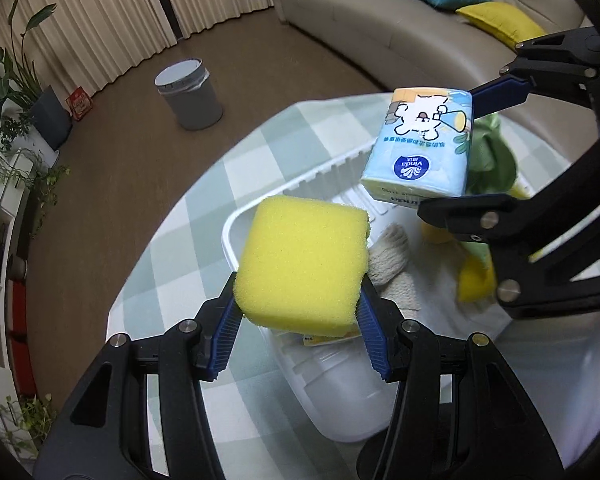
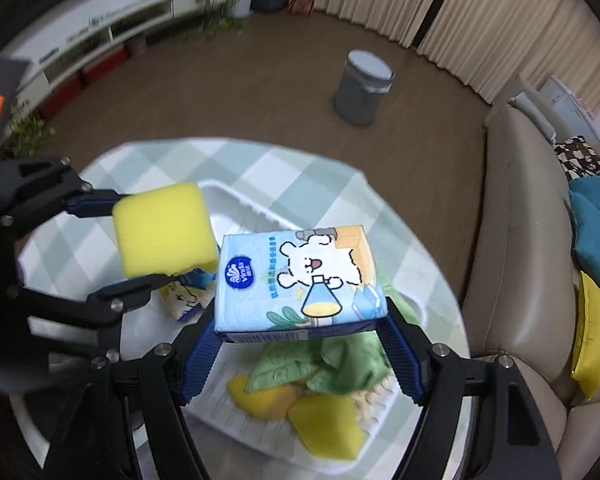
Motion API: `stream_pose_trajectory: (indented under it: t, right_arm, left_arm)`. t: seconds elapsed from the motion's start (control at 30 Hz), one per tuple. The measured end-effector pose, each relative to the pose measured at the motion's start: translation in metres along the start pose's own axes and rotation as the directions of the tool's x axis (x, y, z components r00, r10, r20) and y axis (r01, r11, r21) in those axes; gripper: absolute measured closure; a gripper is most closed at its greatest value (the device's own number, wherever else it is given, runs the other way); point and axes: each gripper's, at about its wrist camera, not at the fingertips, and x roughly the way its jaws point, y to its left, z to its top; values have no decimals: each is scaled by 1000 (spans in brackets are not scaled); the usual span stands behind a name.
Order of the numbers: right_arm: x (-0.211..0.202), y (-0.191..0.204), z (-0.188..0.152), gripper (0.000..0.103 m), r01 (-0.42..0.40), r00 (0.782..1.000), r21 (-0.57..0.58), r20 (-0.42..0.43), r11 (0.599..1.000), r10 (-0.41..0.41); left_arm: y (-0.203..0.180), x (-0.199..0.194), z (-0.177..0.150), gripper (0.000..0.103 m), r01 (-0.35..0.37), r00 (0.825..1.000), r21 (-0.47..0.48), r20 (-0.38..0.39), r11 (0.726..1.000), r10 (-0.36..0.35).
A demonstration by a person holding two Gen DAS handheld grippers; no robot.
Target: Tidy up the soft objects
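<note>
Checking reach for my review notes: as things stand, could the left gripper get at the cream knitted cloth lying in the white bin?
Probably not yet. The left gripper is shut on the yellow sponge, so its jaws are full. The knitted cloth lies uncovered in the white bin just below, so the way itself looks free.

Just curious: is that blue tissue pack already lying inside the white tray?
No, the tissue pack hangs above the white tray, clamped between the right gripper jaws.

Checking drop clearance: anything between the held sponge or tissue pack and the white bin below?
Nothing visible blocks either. The sponge in the left gripper and the tissue pack in the right gripper hang over the white bin, which already holds a green cloth and other soft items.
</note>
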Motion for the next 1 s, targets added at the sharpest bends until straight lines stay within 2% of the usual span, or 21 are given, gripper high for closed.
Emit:
stream_pose_trajectory:
  t: [0.2, 0.37, 0.43, 0.57, 0.77, 0.9, 1.0]
  right_arm:
    - [37, -3, -3, 26, 17, 999, 18, -52, 1000, -16]
    - [55, 6, -5, 26, 30, 997, -14, -77, 999, -31]
    - [57, 11, -5, 26, 41, 996, -36, -78, 998, -44]
    - [55, 11, -3, 25, 38, 997, -29, -70, 999, -39]
    - [37, 9, -4, 21, 44, 998, -27, -36, 999, -45]
    - [2, -3, -3, 19, 44, 998, 16, 33, 999, -45]
    - [-25, -11, -7, 16, 51, 996, 45, 75, 998, -54]
  left_arm:
    - [-6, 15, -5, 49, -10, 1000, 18, -23, 1000, 11]
    - [-3, 19, -5, 46, 1, 1000, 4, -24, 1000, -1]
    - [0, 19, -4, 35, 4, 1000, -9, -16, 1000, -4]
    - [3, 13, -6, 26, 9, 1000, -21, 3, 1000, -9]
    - [10, -12, -8, 24, -10, 998, -43, 57, 999, 13]
    - [16, -41, -12, 16, -20, 993, -64, 112, 998, 28]
    - [18, -70, -22, 16, -17, 986, -88, 165, 996, 31]
